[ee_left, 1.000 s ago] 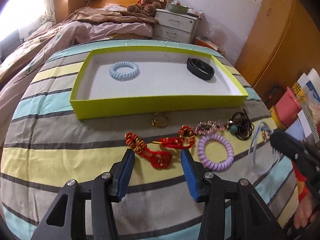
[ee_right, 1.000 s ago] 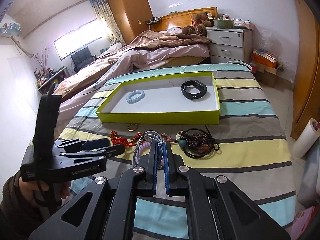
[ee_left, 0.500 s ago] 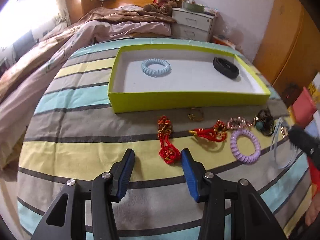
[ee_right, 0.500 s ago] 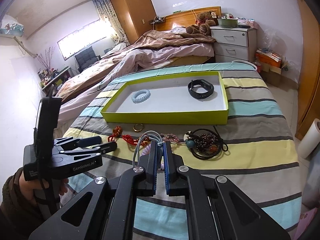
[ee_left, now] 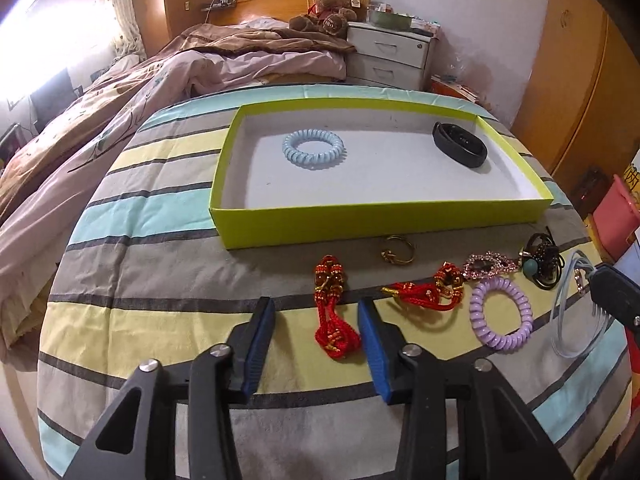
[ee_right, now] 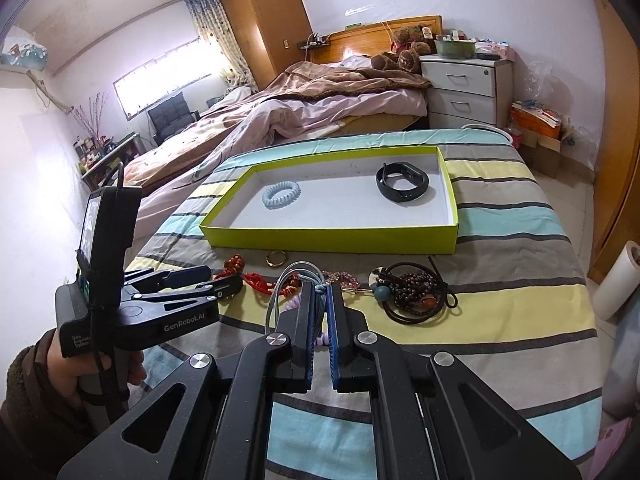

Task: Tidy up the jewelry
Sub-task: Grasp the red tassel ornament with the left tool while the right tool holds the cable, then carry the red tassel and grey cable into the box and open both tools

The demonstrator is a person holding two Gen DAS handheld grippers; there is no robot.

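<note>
Hanging low over the striped bed (ee_left: 168, 312), the left gripper (ee_left: 316, 344) has its jaws wide apart, and a red cord (ee_left: 334, 312) lies on the cover between its blue pads (ee_left: 260, 344), touching neither pad. In the right wrist view the same gripper (ee_right: 224, 280) comes in from 9 o'clock, held by a hand (ee_right: 60, 364).

The right gripper (ee_right: 319, 320) is closed on a pale blue loop (ee_right: 280, 288); the loop bends up and out at 11 o'clock from the pads. In the left wrist view this loop (ee_left: 568, 320) shows at 3 o'clock, with the tip of the right gripper (ee_left: 612, 292) at the frame edge.

A green tray (ee_left: 360, 220) sits on the bed at 12 o'clock from both grippers. Inside it, a blue coil ring (ee_left: 313, 148) lies in the left part and a black band (ee_left: 460, 144) in the right part, well apart from each other.

In front of the tray wall, on the cover, lie the other pieces: a gold ring (ee_left: 398, 251) just beside the wall, a second red cord (ee_left: 428, 288) at 1 o'clock from the left gripper, a pink crystal piece (ee_left: 490, 265) touching it, a purple coil ring (ee_left: 501, 314) just below, and dark beads (ee_left: 542, 260) with a teal ball at 2 o'clock.
</note>
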